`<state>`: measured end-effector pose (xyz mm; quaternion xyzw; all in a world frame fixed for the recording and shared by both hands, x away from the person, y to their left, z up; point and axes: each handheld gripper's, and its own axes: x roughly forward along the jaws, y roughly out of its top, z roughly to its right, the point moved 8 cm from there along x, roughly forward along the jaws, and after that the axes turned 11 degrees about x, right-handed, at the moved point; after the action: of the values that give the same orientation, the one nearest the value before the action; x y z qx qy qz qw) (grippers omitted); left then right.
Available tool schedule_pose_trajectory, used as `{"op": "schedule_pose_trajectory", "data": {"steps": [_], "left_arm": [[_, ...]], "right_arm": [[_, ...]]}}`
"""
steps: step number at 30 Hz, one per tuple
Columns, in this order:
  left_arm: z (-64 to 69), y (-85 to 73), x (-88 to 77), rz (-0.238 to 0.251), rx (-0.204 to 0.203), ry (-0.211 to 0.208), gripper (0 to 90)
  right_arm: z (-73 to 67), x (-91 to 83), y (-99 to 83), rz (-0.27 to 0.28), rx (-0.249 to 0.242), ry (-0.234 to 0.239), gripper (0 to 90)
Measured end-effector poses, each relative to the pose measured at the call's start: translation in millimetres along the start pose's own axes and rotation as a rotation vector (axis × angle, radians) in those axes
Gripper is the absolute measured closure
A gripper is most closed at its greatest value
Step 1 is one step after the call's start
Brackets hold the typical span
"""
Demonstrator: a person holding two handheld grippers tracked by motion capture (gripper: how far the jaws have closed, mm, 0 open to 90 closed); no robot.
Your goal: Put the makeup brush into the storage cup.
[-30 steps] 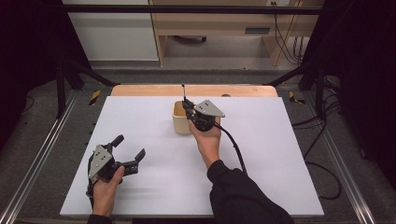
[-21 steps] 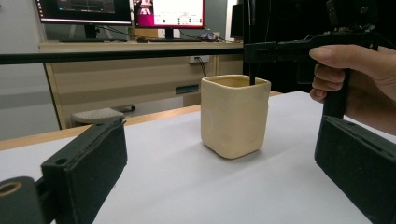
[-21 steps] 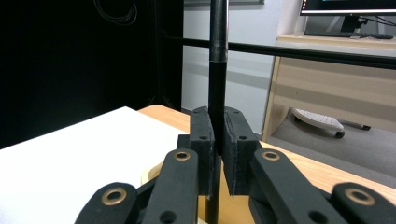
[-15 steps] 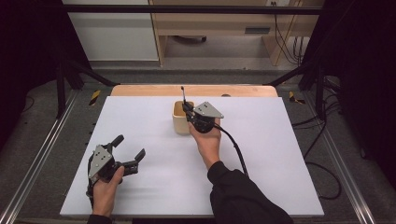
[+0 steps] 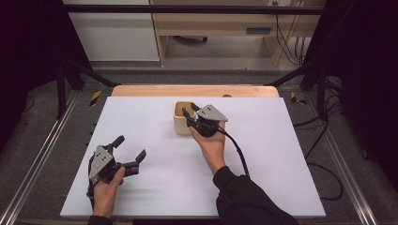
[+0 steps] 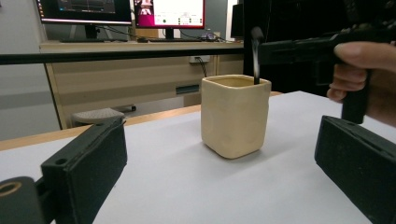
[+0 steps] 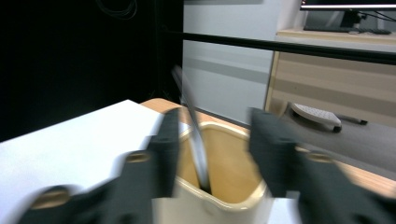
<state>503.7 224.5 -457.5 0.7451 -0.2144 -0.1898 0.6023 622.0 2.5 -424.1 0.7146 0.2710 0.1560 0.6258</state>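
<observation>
My right gripper (image 5: 187,116) hangs over the rim of the cream square cup (image 5: 182,123), jaws just opened, apart either side of a thin dark rod (image 7: 194,135) standing loose in the cup, pads off it. A second ago they were shut on that rod. The white table sheet (image 5: 281,159) gives me wide bare room to the right and toward me; its far edge lies just past the cup. My left gripper (image 5: 129,151) rests low near the front edge, jaws wide apart, holding nothing, unmoved.
</observation>
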Motion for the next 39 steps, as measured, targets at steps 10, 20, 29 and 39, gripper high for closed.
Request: {"op": "schedule_pose_trajectory", "data": {"steps": [10,20,29,39], "left_arm": [[1.0,0.1,-0.1,-0.002,0.005,0.0,1.9],[0.8,-0.3,-0.8,-0.007,0.006,0.002,1.9],[1.7,-0.6,-0.4,-0.01,0.009,0.001,1.9],[2.5,-0.7,0.3,-0.012,0.014,-0.001,1.9]], "right_arm": [[5.7,-23.0,8.7,-0.028,0.015,-0.024,13.5],[9.6,-31.7,11.7,-0.08,-0.059,-0.029,6.4],[15.7,-38.4,12.6,-0.115,-0.07,-0.041,5.9],[18.9,-47.7,10.6,-0.147,-0.065,-0.026,5.1]]}}
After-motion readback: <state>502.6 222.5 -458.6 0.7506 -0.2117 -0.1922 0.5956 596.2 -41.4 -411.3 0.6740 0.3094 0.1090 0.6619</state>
